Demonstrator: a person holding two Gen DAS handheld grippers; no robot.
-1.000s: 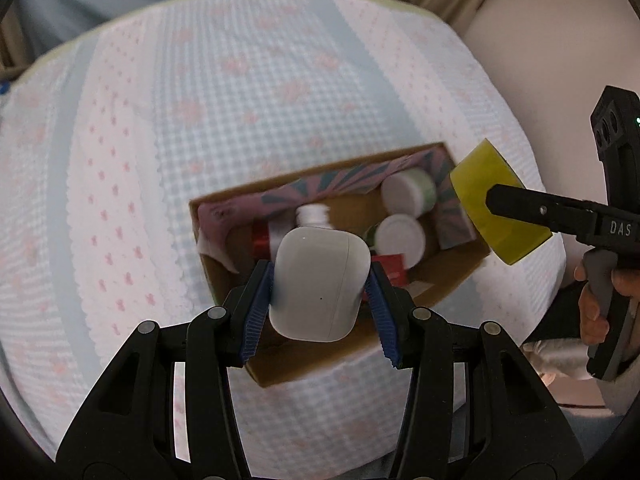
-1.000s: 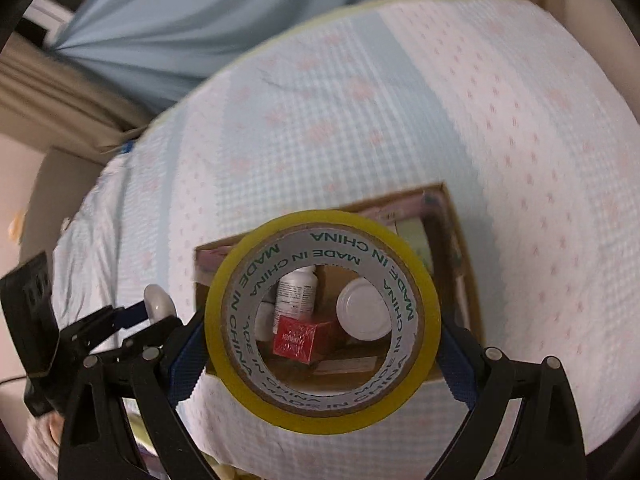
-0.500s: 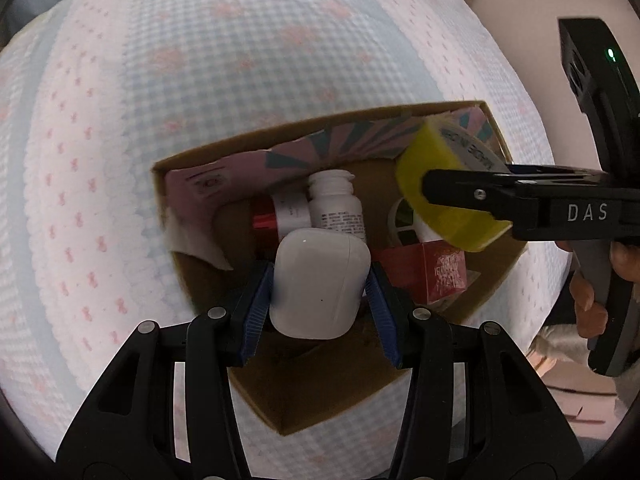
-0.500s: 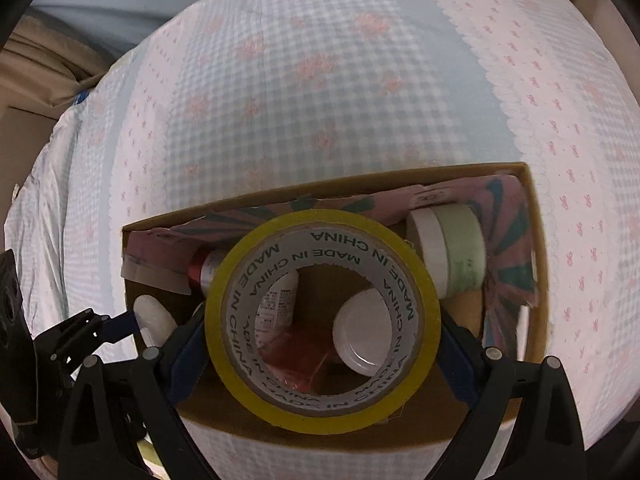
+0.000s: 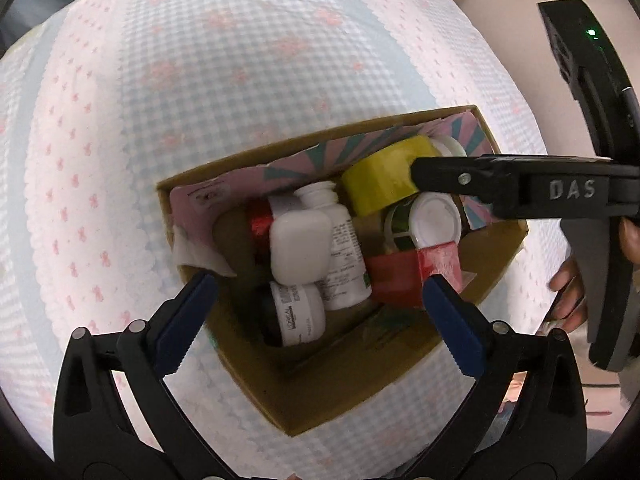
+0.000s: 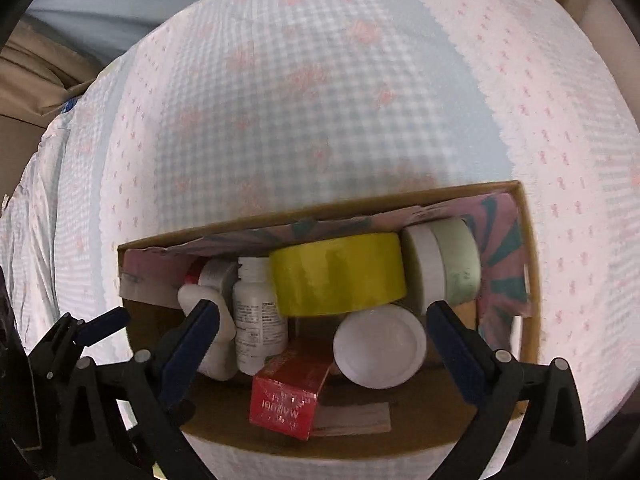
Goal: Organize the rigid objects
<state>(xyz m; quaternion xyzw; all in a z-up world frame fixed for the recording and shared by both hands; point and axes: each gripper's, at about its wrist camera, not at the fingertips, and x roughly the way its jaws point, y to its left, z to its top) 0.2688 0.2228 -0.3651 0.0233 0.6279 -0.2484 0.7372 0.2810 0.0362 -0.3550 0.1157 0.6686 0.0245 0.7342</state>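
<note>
An open cardboard box (image 5: 360,380) sits on the checked bedspread. Inside lie a white rounded case (image 5: 300,250), a yellow tape roll (image 5: 380,184), a white bottle (image 5: 346,264), a red carton (image 5: 412,276) and several jars. My left gripper (image 5: 316,292) hangs over the box with its jaws opening; the white case rests below them, free of the pads. In the right wrist view the tape roll (image 6: 338,276) lies on its side against the far wall. My right gripper (image 6: 323,312) is above it, jaws opening, pads off the tape.
The box stands near the front edge of the bed, whose blue and pink cover (image 5: 240,60) stretches away behind it. A white-lidded jar (image 6: 380,346) and a pale green jar (image 6: 452,264) fill the box's right side. A person's hand (image 5: 568,292) holds the right gripper's handle.
Both grippers sank toward the box and opened. The white case dropped from the left jaws onto the bottles, and the tape roll fell from the right jaws into the box's back.
</note>
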